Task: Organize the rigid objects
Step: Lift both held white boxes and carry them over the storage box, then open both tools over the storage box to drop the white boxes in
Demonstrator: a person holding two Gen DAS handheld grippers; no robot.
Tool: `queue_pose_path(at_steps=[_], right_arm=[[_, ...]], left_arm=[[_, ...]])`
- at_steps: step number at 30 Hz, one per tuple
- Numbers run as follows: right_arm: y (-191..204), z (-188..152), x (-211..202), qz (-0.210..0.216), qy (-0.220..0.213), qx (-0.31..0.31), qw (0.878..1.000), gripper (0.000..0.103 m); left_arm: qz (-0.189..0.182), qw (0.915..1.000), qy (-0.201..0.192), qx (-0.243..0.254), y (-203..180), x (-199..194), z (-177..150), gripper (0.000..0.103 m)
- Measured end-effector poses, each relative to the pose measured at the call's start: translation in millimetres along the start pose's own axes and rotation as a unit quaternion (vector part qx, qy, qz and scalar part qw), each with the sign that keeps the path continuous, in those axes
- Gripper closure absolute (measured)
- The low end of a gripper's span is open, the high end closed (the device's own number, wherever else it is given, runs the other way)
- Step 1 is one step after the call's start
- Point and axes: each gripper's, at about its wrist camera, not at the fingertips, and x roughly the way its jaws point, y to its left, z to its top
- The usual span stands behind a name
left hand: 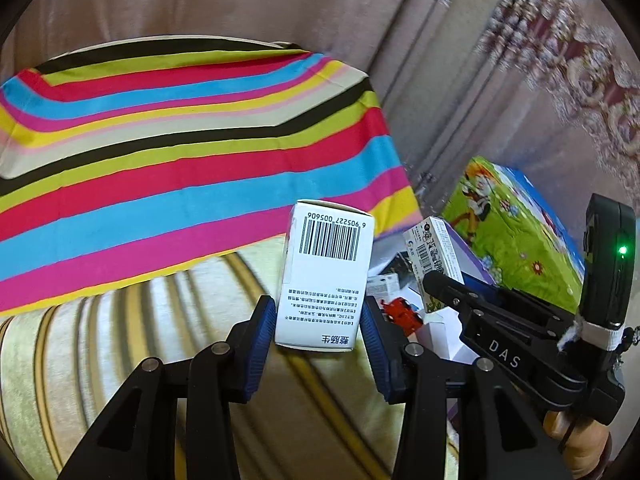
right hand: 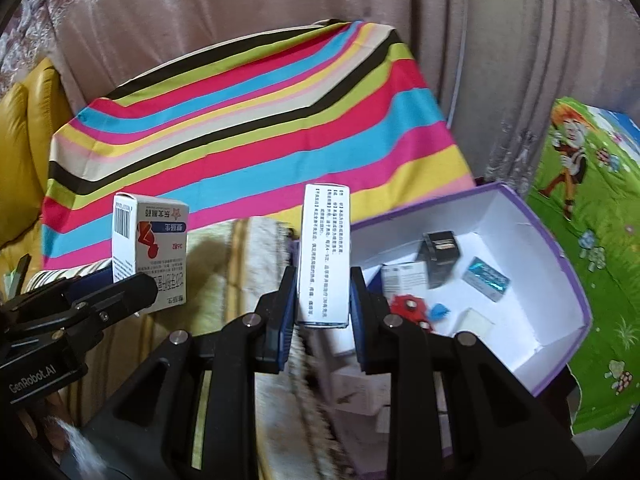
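Note:
In the left wrist view my left gripper [left hand: 320, 320] is shut on a white medicine box [left hand: 326, 276], barcode side facing me, held upright above a striped cushion. The same box [right hand: 150, 248] shows at the left of the right wrist view. My right gripper [right hand: 323, 300] is shut on a narrow white box [right hand: 325, 252] with printed text, held upright just left of an open purple-rimmed box [right hand: 532, 248]. That box holds a black item [right hand: 438, 258], a blue foil packet [right hand: 486, 280], a red toy [right hand: 412, 308] and a small white carton [right hand: 404, 276].
A bright striped cloth [right hand: 256, 128] covers a raised surface behind both boxes. Pink curtains [right hand: 200, 12] hang at the back. A green cartoon-print box [right hand: 588, 216] stands to the right of the purple box, and a yellow sofa arm [right hand: 28, 120] is at far left.

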Motion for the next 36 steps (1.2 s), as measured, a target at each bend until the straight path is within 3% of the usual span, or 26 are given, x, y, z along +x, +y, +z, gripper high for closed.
queue_pose_path(at_steps=[21, 28, 30, 32, 34, 36], right_arm=[[-87.7, -26.0, -22.2, -0.102, 0.019, 0.057, 0.993, 0.074], [-105.6, -28.8, -20.1, -0.118, 0.025, 0.073, 0.990, 0.074], [-109.3, -29.2, -20.2, -0.126, 0.028, 0.077, 0.989, 0.067], [-114.0, -29.6, -20.5, -0.124, 0.031, 0.086, 0.988, 0.037], [-117.0, -29.6, -23.7, -0.121, 0.022, 0.096, 0.988, 0.027], [-116.2, -29.0, -25.9, -0.127, 0.018, 0.093, 0.987, 0.023]], left_arm=[[-0.027, 0.9943, 0.042, 0.094, -77.7, 46.6, 2.4, 0.061], [-0.028, 0.9933, 0.049, 0.101, -91.4, 62.8, 8.4, 0.060], [-0.024, 0.9933, 0.051, 0.100, -93.8, 66.7, 11.0, 0.052], [-0.025, 0.9936, 0.049, 0.098, -94.5, 67.2, 12.0, 0.040], [-0.026, 0.9941, 0.043, 0.096, -93.8, 63.9, 11.1, 0.033], [-0.024, 0.9938, 0.046, 0.098, -93.1, 61.1, 9.6, 0.028]])
